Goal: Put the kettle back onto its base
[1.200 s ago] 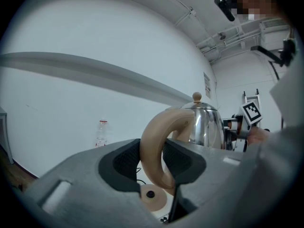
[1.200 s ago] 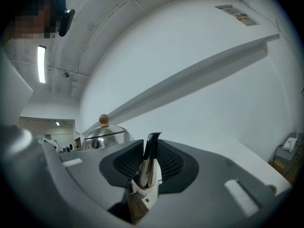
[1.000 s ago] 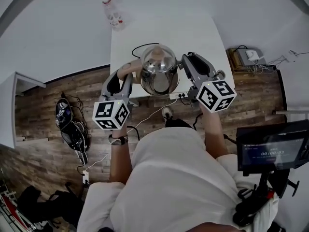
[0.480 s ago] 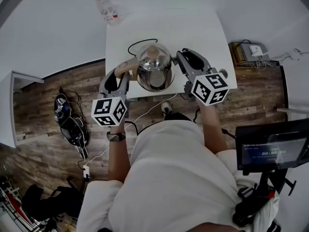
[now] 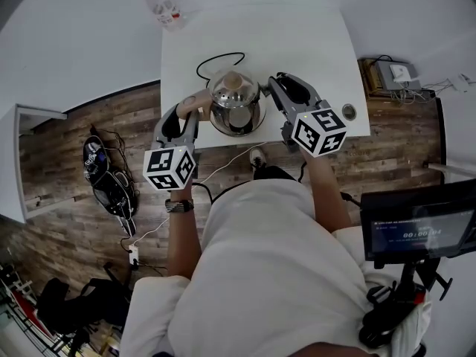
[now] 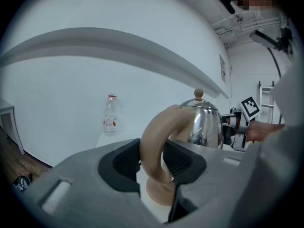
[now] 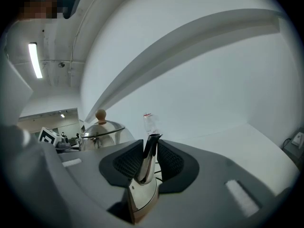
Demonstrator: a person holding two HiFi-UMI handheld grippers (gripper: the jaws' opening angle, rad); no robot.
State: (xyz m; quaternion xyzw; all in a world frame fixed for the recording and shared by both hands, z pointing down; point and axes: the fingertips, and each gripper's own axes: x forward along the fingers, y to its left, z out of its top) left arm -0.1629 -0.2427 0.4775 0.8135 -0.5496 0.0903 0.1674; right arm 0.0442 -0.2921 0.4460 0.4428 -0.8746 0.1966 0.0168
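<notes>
Right, head view first: the kettle [image 5: 236, 104] stands upright over the near half of the white table [image 5: 312, 43], knob [image 5: 233, 80] on top. Its tan handle [image 5: 199, 100] is at the left gripper [image 5: 195, 107] and the opposite side is at the right gripper [image 5: 272, 88], so its long line runs straight across between them. A black cord [image 5: 220, 56] loops just behind, and a bottle [image 5: 165, 2] stands by the far corner. Now the left gripper view: the jaws are clamped fairly wide on the handle loop. And the right gripper view: the jaws are pinched narrow on the steel spout [image 7: 146, 163], which points up and away. Whether the kettle rests on anything, I cannot tell.
</notes>
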